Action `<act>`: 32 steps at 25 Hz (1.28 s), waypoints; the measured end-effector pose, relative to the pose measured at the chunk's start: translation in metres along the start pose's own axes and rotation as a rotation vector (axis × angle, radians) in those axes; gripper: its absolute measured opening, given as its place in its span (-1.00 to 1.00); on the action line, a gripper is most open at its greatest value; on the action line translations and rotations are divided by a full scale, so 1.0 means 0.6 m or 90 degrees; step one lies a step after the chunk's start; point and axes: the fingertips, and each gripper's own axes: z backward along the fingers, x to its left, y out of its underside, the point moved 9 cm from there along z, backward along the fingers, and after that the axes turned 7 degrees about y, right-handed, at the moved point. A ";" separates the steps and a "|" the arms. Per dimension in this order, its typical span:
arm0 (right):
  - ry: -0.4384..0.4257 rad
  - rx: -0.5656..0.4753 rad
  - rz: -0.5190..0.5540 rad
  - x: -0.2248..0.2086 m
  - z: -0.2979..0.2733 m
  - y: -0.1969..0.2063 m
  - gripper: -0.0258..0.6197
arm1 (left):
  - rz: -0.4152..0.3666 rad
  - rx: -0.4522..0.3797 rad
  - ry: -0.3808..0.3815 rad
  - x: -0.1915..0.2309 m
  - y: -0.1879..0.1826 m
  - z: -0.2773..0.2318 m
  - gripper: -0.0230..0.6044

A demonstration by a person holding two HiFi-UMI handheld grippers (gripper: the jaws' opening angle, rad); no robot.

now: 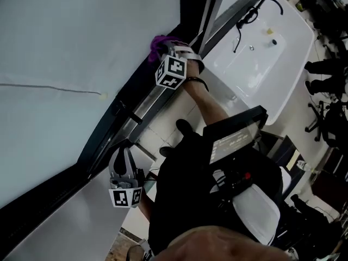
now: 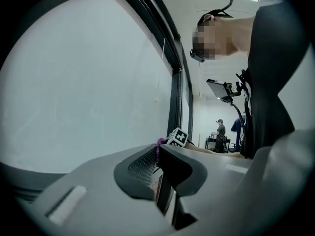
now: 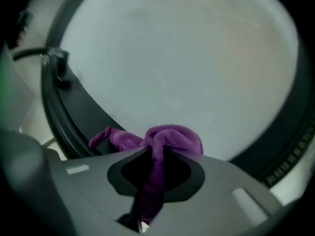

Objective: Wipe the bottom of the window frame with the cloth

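My right tongs (image 3: 156, 154) pinch the purple cloth (image 3: 172, 136) with a wad bunched past the tips, so fabric rather than metal meets the bottom of the window frame (image 1: 117, 107) at upper middle of the head view. My left tongs (image 2: 160, 149), pressed together on nothing, hang at lower left beside that rail. Between them the rail looks unobstructed, with the glass (image 1: 81, 37) tight along one edge.
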 end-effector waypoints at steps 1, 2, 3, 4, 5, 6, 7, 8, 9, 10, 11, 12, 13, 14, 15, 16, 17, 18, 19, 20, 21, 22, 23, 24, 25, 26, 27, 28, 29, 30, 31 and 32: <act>0.040 0.039 -0.020 -0.037 -0.012 0.027 -0.75 | 0.001 0.001 0.000 0.002 0.001 -0.005 -0.86; 0.054 0.060 -0.030 -0.059 -0.018 0.039 -0.75 | 0.003 0.004 0.000 0.002 0.003 -0.011 -0.86; 0.051 0.066 -0.020 -0.065 -0.018 0.037 -0.75 | 0.005 0.009 0.002 0.002 0.006 -0.017 -0.86; 0.047 0.067 0.020 -0.057 -0.016 0.027 -0.75 | 0.007 0.014 0.006 -0.001 0.008 -0.024 -0.86; 0.055 0.069 0.077 -0.046 -0.017 0.021 -0.75 | 0.006 0.017 0.012 -0.006 0.008 -0.034 -0.86; 0.072 0.073 0.120 -0.042 -0.022 0.025 -0.75 | 0.002 0.018 0.020 -0.011 0.005 -0.045 -0.86; 0.095 0.084 0.132 -0.050 -0.030 0.040 -0.75 | -0.003 0.018 0.030 -0.016 0.001 -0.057 -0.86; 0.121 0.102 0.123 -0.068 -0.039 0.058 -0.75 | -0.008 0.018 0.041 -0.020 -0.004 -0.069 -0.86; 0.142 0.122 0.111 -0.086 -0.048 0.074 -0.75 | -0.012 0.018 0.050 -0.023 -0.008 -0.080 -0.86; 0.150 0.137 0.107 -0.100 -0.054 0.083 -0.75 | -0.016 0.018 0.058 -0.025 -0.010 -0.089 -0.86; 0.149 0.147 0.121 -0.106 -0.058 0.083 -0.75 | -0.018 0.019 0.064 -0.028 -0.011 -0.096 -0.86; 0.150 0.154 0.154 -0.107 -0.060 0.079 -0.75 | -0.018 0.020 0.069 -0.030 -0.012 -0.101 -0.86; 0.156 0.156 0.190 -0.104 -0.061 0.076 -0.75 | -0.018 0.021 0.073 -0.034 -0.011 -0.105 -0.86; 0.164 0.151 0.213 -0.101 -0.061 0.075 -0.75 | -0.019 0.023 0.076 -0.038 -0.012 -0.109 -0.86; 0.168 0.143 0.215 -0.100 -0.060 0.077 -0.75 | -0.021 0.023 0.079 -0.042 -0.013 -0.112 -0.86; 0.167 0.139 0.199 -0.102 -0.058 0.082 -0.76 | -0.024 0.023 0.083 -0.046 -0.015 -0.116 -0.86; 0.156 0.143 0.172 -0.106 -0.054 0.086 -0.76 | -0.030 0.021 0.087 -0.050 -0.017 -0.119 -0.86; 0.140 0.154 0.148 -0.111 -0.047 0.092 -0.76 | -0.036 0.018 0.091 -0.055 -0.019 -0.120 -0.86; 0.122 0.169 0.132 -0.112 -0.037 0.098 -0.76 | -0.042 0.016 0.094 -0.061 -0.019 -0.120 -0.86; 0.105 0.184 0.120 -0.111 -0.023 0.109 -0.76 | -0.048 0.015 0.096 -0.068 -0.017 -0.119 -0.86; 0.088 0.200 0.107 -0.108 -0.005 0.125 -0.76 | -0.052 0.016 0.097 -0.074 -0.015 -0.116 -0.86; 0.076 0.218 0.090 -0.104 0.017 0.148 -0.75 | -0.055 0.018 0.098 -0.079 -0.013 -0.113 -0.86; 0.070 0.236 0.065 -0.102 0.045 0.175 -0.75 | -0.057 0.021 0.100 -0.084 -0.011 -0.108 -0.86; 0.068 0.243 0.026 -0.101 0.078 0.201 -0.75 | -0.059 0.023 0.104 -0.086 -0.010 -0.101 -0.86; 0.062 0.230 -0.035 -0.100 0.114 0.223 -0.75 | -0.059 0.026 0.110 -0.085 -0.009 -0.093 -0.86; 0.042 0.188 -0.118 -0.094 0.148 0.238 -0.75 | -0.058 0.026 0.118 -0.081 -0.009 -0.085 -0.86; 0.009 0.118 -0.221 -0.086 0.182 0.246 -0.75 | -0.057 0.024 0.127 -0.076 -0.009 -0.079 -0.86; -0.036 0.020 -0.335 -0.078 0.216 0.245 -0.75 | -0.057 0.023 0.137 -0.071 -0.009 -0.075 -0.86; -0.089 -0.094 -0.450 -0.069 0.249 0.238 -0.75 | -0.055 0.024 0.148 -0.069 -0.007 -0.072 -0.86; -0.144 -0.210 -0.553 -0.056 0.278 0.227 -0.75 | -0.053 0.022 0.159 -0.068 -0.006 -0.070 -0.86; -0.190 -0.307 -0.633 -0.041 0.305 0.211 -0.75 | -0.050 0.015 0.173 -0.069 -0.005 -0.067 -0.86; -0.220 -0.376 -0.680 -0.028 0.329 0.190 -0.75 | -0.049 0.006 0.188 -0.070 -0.006 -0.064 -0.86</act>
